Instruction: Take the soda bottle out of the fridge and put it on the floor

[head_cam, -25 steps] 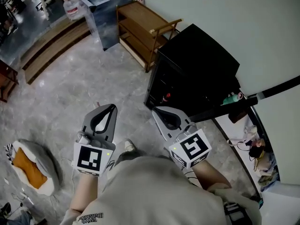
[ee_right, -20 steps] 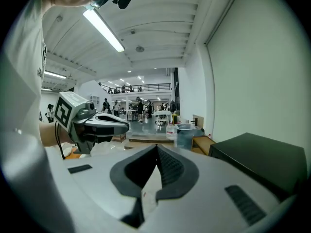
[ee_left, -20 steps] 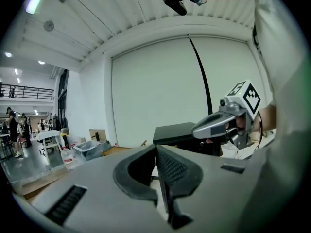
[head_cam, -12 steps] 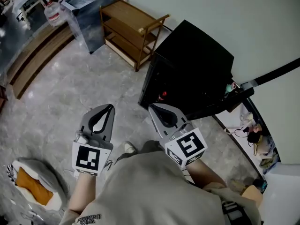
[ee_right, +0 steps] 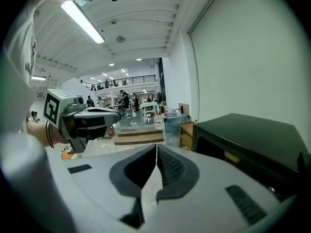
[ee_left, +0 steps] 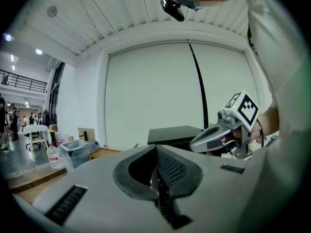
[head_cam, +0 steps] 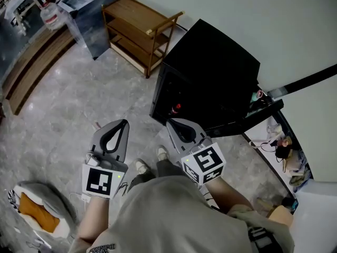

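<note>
Upper middle of the head view, fridge (head_cam: 210,67): black and low, it stands on the floor against the pale wall; its door (head_cam: 255,117) is swung open toward the right of the frame.
Soda bottle (head_cam: 175,108): inside the fridge, at the lower left of the dark opening; only a small red part shows, and the rest I cannot make out.
Left gripper (head_cam: 115,133): lower centre-left, above the grey floor (head_cam: 79,99); the jaws are pressed together with nothing between them.
Right gripper (head_cam: 179,128): lower centre, its tip near the bottom edge of the fridge opening but not touching it; the jaws are closed together and empty.
Grippers to each other: side by side and apart, both pointing up the frame.
Wooden shelf (head_cam: 138,28): to the upper left of the fridge, just beside it.
Cushion (head_cam: 31,210): lower left corner, grey with an orange middle.
Shoes (head_cam: 141,166): on the floor between the two grippers.
</note>
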`<move>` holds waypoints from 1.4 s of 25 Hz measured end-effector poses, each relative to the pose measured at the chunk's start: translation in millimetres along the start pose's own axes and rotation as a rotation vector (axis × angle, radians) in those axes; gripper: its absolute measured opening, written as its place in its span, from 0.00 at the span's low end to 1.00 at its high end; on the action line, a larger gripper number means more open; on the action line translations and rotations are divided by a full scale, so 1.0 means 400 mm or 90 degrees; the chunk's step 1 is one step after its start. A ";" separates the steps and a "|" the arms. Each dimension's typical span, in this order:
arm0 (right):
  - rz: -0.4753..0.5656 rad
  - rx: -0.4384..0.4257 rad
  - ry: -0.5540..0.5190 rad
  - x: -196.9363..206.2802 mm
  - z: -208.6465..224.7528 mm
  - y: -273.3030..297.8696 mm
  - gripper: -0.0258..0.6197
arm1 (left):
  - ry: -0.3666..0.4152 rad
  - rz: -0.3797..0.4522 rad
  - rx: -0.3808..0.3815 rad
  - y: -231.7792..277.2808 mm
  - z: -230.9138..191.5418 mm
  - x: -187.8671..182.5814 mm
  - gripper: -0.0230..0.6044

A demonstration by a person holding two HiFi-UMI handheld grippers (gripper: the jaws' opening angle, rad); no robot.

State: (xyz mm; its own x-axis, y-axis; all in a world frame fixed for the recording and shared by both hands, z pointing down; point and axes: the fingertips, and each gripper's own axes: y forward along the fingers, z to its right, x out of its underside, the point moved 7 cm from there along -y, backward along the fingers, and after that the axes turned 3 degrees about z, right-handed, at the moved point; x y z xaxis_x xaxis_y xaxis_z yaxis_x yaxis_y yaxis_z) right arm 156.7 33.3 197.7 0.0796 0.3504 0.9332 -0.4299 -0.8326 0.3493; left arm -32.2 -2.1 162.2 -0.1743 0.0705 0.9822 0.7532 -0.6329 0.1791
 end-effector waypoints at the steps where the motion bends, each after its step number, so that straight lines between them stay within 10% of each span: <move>1: -0.009 -0.005 0.014 0.013 0.015 0.010 0.04 | -0.005 0.001 0.000 0.015 0.001 0.007 0.05; 8: -0.062 0.032 0.052 0.136 0.169 0.105 0.05 | -0.009 -0.055 0.017 0.178 0.013 0.084 0.05; 11: -0.101 0.051 0.084 0.214 0.235 0.153 0.22 | -0.012 -0.083 0.027 0.235 0.020 0.114 0.05; 35: -0.282 0.207 0.198 0.771 0.511 0.403 0.29 | -0.064 -0.186 0.053 0.487 0.021 0.464 0.05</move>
State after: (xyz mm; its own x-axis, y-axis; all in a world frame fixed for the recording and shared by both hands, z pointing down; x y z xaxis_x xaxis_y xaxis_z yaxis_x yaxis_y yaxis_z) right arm 295.7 -80.6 559.2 -0.0988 0.7595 0.6430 -0.1167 -0.6505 0.7504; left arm 87.6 -105.8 379.7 -0.3302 0.3191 0.8884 0.7309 -0.5091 0.4545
